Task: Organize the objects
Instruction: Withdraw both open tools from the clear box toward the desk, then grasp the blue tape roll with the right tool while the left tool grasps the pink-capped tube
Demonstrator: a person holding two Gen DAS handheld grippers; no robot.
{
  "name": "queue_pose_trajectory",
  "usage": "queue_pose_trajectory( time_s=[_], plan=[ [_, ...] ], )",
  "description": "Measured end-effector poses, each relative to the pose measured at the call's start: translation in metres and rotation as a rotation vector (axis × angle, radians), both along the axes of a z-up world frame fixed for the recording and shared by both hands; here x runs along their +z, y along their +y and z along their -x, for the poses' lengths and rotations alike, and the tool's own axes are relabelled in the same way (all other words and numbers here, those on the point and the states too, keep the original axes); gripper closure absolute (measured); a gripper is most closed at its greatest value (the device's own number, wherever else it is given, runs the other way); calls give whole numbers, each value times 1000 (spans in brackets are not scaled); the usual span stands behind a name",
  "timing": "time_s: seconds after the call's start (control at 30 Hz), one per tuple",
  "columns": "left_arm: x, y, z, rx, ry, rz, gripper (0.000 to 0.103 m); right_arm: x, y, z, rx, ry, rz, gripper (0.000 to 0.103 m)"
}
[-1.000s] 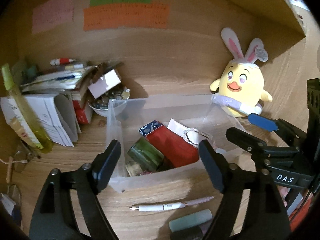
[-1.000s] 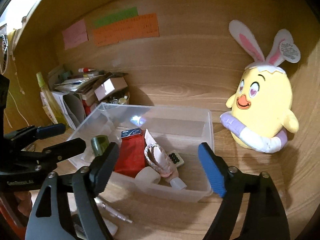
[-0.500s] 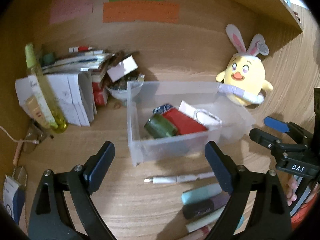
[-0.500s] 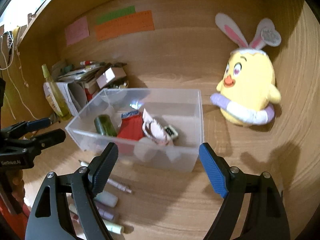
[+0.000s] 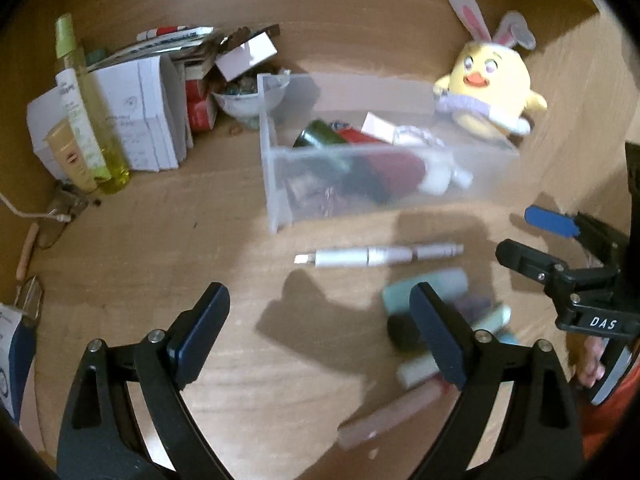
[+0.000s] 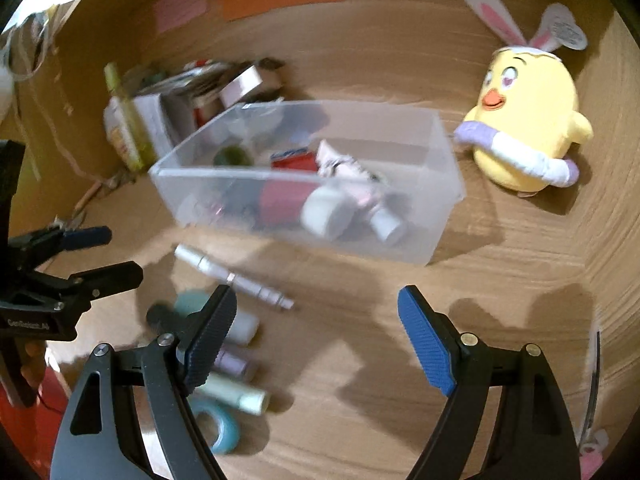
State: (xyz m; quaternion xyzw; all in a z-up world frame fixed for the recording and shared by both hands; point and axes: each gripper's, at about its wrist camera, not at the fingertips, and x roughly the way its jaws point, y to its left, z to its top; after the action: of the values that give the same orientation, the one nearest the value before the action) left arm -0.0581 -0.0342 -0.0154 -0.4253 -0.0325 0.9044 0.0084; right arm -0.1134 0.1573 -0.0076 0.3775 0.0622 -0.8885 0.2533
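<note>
Both claws wide and empty over the desk, bin part-filled, loose items left.

My left gripper [image 5: 320,336] has jaws spread wide, nothing between them; my right gripper [image 6: 316,336] likewise gapes empty. Landmark: the clear bin [image 6: 436,236]. Just in front of it lies the white pen [image 5: 376,257]; nearer me than that, a cluster of small tubes [image 6: 234,394] and a blue tape roll [image 6: 220,426], all outside. Inside the bin: red pouch [image 6: 284,196], green jar [image 5: 320,134], white roll. Roughly half done, I'd judge. Plush chick [image 6: 528,128] sits right of the bin.
</note>
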Motion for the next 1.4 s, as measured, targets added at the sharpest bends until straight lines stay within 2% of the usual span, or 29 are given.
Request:
queue_pose_trajectory(
  time_s=[0.23,0.47,0.57,0.63,0.73,0.83,0.97,1.03,1.17,1.23,1.4],
  plan=[
    [-9,2,-27,-30,-33,-41,11,-5,-5,-36,54,-34,4,23],
    [-29,17,-33,-96,-82,-79,11,-15,-12,-63,70,-56,-16,23],
    [-32,20,-36,-107,-80,-76,12,-23,-15,-71,72,-70,-30,28],
    [-32,22,-39,-123,-76,-76,18,-27,-16,-74,76,-80,-34,30],
    [-32,23,-42,-135,-68,-63,25,-34,-19,-75,82,-92,-43,39],
    [-32,26,-45,-148,-58,-47,29,-34,-22,-76,84,-79,-47,44],
    [-32,33,-47,-172,-50,-42,35,-33,-25,-74,92,-75,-39,60],
    [-32,38,-47,-182,-46,-17,43,-33,-24,-74,91,-76,-33,66],
    [-31,43,-46,-195,-49,16,58,-34,-20,-73,81,-85,-12,66],
    [-30,43,-46,-201,-55,16,70,-34,-19,-72,78,-88,-4,67],
    [-30,42,-51,-189,-57,36,88,-33,-21,-72,76,-83,6,67]
  ],
)
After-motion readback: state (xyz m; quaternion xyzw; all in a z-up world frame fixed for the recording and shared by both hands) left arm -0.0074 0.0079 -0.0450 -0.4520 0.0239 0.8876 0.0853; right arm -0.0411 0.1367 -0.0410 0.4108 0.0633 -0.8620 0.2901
